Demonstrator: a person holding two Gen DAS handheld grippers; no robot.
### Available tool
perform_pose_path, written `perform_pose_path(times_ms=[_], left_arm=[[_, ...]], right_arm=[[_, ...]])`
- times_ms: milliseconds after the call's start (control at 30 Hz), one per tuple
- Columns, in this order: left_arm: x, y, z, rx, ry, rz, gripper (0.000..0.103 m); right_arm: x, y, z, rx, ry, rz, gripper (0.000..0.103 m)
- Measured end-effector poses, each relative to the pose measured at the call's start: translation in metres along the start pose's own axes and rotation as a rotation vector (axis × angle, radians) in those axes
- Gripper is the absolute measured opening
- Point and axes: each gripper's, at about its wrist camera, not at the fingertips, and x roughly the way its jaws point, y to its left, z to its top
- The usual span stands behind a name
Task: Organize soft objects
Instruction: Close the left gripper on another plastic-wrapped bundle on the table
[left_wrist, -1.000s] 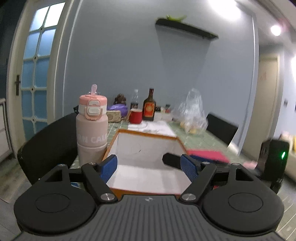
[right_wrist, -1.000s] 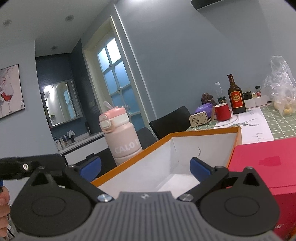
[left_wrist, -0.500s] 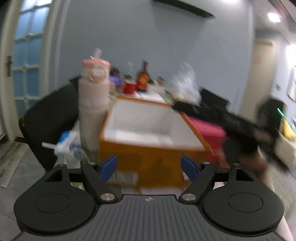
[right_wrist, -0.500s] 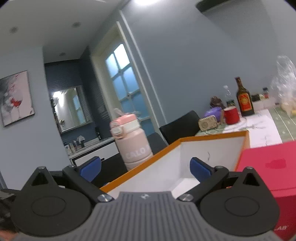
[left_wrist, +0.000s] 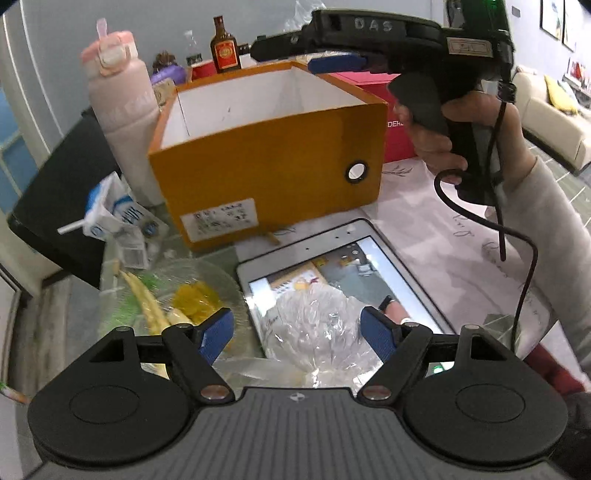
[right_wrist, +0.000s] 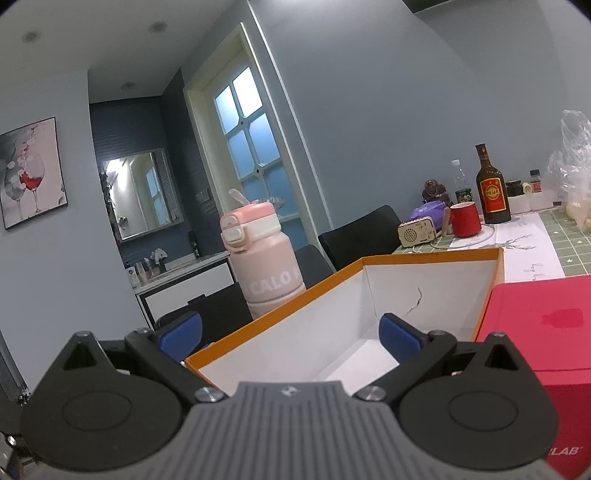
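A cluttered table (left_wrist: 436, 236) carries an open orange box (left_wrist: 269, 155), empty inside, with a tablet (left_wrist: 332, 273) nearer. The left gripper (left_wrist: 297, 330), angled down, wide open and empty, straddles a clear plastic bag (left_wrist: 314, 325) lying on the tablet; I'd close low on gathered film, not a loose fold. The right gripper (right_wrist: 290, 330) hangs level over the box's near rim, open and empty.
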Motion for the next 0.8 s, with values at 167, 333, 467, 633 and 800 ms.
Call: perform_pose_path(times_ms=[167, 333, 467, 633, 800], left_arm=[[0.017, 0.009, 0.004, -0.094, 0.099, -0.107, 0.085], [0.011, 0.017, 0.006, -0.175, 0.064, -0.079, 0.055], [-0.006, 0.023, 0.018, -0.184, -0.025, -0.062, 0.053], [-0.044, 0.039, 0.047, -0.253, -0.253, -0.050, 0.053], [-0.054, 0.051, 0.082, -0.324, -0.448, 0.029, 0.053]], right_arm=[[-0.001, -0.001, 0.000, 0.001, -0.003, -0.003, 0.100], [-0.002, -0.003, 0.001, 0.011, -0.005, -0.009, 0.100], [-0.004, -0.002, 0.001, 0.005, -0.013, -0.028, 0.100], [-0.004, -0.005, 0.001, 0.007, -0.020, -0.054, 0.100], [-0.002, -0.008, 0.001, 0.016, -0.018, -0.097, 0.100]])
